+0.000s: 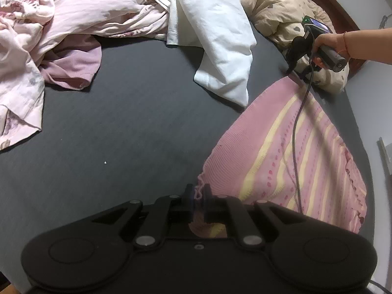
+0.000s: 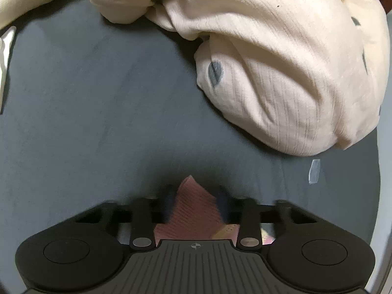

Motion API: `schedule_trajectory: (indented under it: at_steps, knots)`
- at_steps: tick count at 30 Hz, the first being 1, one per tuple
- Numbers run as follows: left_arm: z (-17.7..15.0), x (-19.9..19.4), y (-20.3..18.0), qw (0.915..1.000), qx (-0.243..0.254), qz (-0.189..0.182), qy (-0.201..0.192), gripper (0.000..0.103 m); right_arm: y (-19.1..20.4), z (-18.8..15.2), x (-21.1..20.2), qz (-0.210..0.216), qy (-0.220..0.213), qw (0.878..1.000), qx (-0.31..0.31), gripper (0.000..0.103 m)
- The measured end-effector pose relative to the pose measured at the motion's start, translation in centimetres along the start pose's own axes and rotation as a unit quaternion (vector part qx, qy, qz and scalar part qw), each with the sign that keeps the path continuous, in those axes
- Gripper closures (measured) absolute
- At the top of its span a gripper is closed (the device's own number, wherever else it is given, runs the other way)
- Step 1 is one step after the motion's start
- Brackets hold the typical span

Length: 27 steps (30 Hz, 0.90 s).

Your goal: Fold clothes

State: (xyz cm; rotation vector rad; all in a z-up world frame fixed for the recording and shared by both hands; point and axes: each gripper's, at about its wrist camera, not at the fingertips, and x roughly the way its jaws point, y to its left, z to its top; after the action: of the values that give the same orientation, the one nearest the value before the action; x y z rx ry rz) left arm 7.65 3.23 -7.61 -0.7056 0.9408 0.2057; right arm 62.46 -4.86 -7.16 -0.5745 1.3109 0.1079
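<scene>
A pink knit garment (image 1: 294, 147) with cream stripes and dots lies spread flat on the dark grey bed sheet (image 1: 122, 122). My left gripper (image 1: 198, 193) is shut on its frilled near corner. In the left wrist view a hand holds my right gripper (image 1: 292, 68) at the garment's far corner. In the right wrist view my right gripper (image 2: 196, 201) points steeply down, and its blurred fingers (image 2: 169, 203) stand apart. The pink corner (image 2: 193, 210) lies flat between them on the sheet.
A white garment (image 1: 220, 49), a floral pink pile (image 1: 49, 24) and a mauve top (image 1: 71, 66) lie at the far side of the bed. A beige quilt with grey hearts (image 2: 281, 61) bulges just past the right gripper. Its cable (image 1: 297, 122) trails across the pink garment.
</scene>
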Motion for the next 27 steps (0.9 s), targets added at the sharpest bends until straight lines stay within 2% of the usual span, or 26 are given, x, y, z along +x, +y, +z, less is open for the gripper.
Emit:
schedule_trajectory:
  at_steps: [1,3,7,12,14,16,18,22,27]
  knots:
    - [0.0,0.0,0.0,1.0,0.001,0.0,0.0,0.096,-0.1,0.0,-0.1,0.003,-0.001,1.0,0.0,0.097]
    - [0.0,0.1,0.0,1.0,0.001,0.001,0.001,0.096,-0.7,-0.1,-0.5,0.009,-0.009,1.0,0.009,0.1]
    - [0.0,0.1,-0.1,1.0,0.003,0.002,0.001,0.096,-2.1,0.1,-1.4,0.018,-0.039,0.998,0.048,0.101]
    - [0.1,0.2,-0.1,0.9999,0.009,0.003,0.003,0.096,-5.3,0.3,-2.1,0.087,-0.047,0.986,0.135,0.099]
    - [0.1,0.2,-0.1,0.9999,0.01,0.005,0.005,0.096,-5.8,0.3,-3.0,0.075,-0.066,0.985,0.141,0.099]
    - [0.1,0.3,-0.1,0.9999,0.011,0.006,0.007,0.096,-5.5,0.5,-4.0,0.059,-0.079,0.989,0.11,0.099]
    - [0.2,0.3,-0.1,0.9999,0.011,0.006,0.007,0.096,-5.1,0.4,-3.8,0.064,-0.061,0.993,0.082,0.099]
    - [0.2,0.3,-0.2,0.9999,0.01,0.006,0.006,0.096,-3.7,0.7,-3.3,0.087,-0.024,0.994,0.064,0.099]
    - [0.1,0.2,-0.3,0.9999,0.016,0.005,0.002,0.096,-2.8,0.1,-2.2,0.073,0.013,0.993,0.092,0.098]
